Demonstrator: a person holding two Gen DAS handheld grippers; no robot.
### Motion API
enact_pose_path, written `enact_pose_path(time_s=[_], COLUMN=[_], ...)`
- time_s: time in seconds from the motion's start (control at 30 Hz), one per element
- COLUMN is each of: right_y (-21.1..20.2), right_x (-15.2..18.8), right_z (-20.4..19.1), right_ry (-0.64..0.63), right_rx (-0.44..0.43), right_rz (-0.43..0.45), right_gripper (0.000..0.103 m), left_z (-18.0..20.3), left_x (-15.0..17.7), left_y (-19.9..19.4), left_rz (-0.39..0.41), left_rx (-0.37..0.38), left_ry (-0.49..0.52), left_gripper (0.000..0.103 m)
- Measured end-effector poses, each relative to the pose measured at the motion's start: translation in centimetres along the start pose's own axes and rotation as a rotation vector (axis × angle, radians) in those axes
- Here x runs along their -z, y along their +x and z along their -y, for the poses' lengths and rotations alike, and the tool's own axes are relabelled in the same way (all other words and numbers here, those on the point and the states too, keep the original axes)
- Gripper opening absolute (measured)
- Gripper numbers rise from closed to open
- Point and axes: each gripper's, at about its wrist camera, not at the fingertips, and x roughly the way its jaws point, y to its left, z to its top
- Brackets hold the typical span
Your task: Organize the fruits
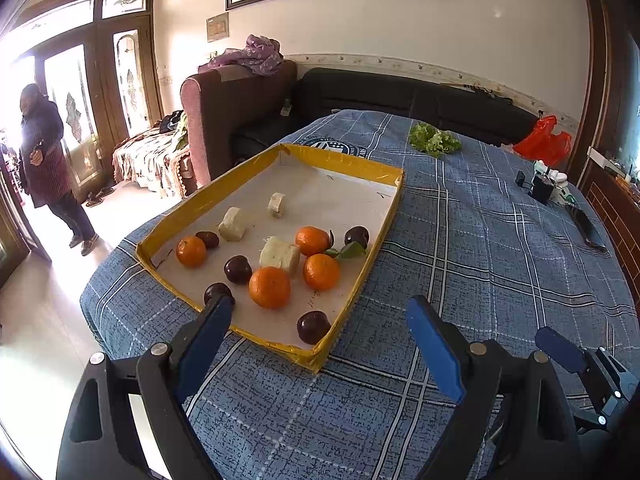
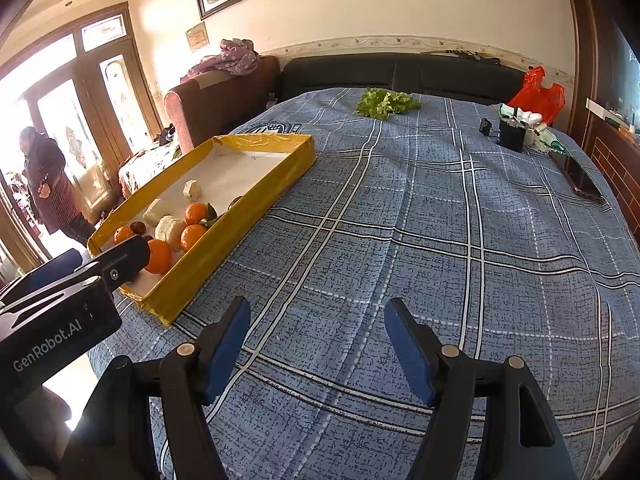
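Observation:
A shallow yellow-rimmed box (image 1: pixel 362 286) lies on the blue plaid cloth and holds several oranges (image 1: pixel 269 287), several dark plums (image 1: pixel 313 326) and three pale fruit chunks (image 1: pixel 279 252). My left gripper (image 1: pixel 320 320) is open and empty, hovering at the box's near edge, with a plum partly behind its left finger (image 1: pixel 208 336). The box also shows in the right wrist view (image 2: pixel 224 236), at the left. My right gripper (image 2: pixel 316 338) is open and empty over bare cloth to the right of the box. The left gripper's body (image 2: pixel 60 308) shows at the left edge there.
A green lettuce bunch (image 2: pixel 386 104) lies at the far side of the cloth. A red plastic bag (image 2: pixel 538 90), small black devices (image 2: pixel 510 134) and a dark phone (image 2: pixel 582 182) sit at the far right. A sofa stands behind. A person (image 1: pixel 48 168) stands by the doors at left.

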Motion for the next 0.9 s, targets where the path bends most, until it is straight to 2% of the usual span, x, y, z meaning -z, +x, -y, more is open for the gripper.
enact_pose_path(time_s=[0.73,0.9], right_y=[0.24,0.26], right_x=[0.07,0.09], right_z=[-0.36,-0.70], right_ry=[-0.003,-0.009], right_rx=[-0.001,0.001], right_rz=[-0.002,0.006], right_gripper=[0.075,0.075], left_z=[-0.34,-0.81], left_x=[-0.08,-0.16], left_y=[0.27,-0.27], left_rz=[-0.002,0.031], left_rx=[-0.010,-0.039], left_ry=[-0.015,-0.029], left_gripper=[0.089,0.089])
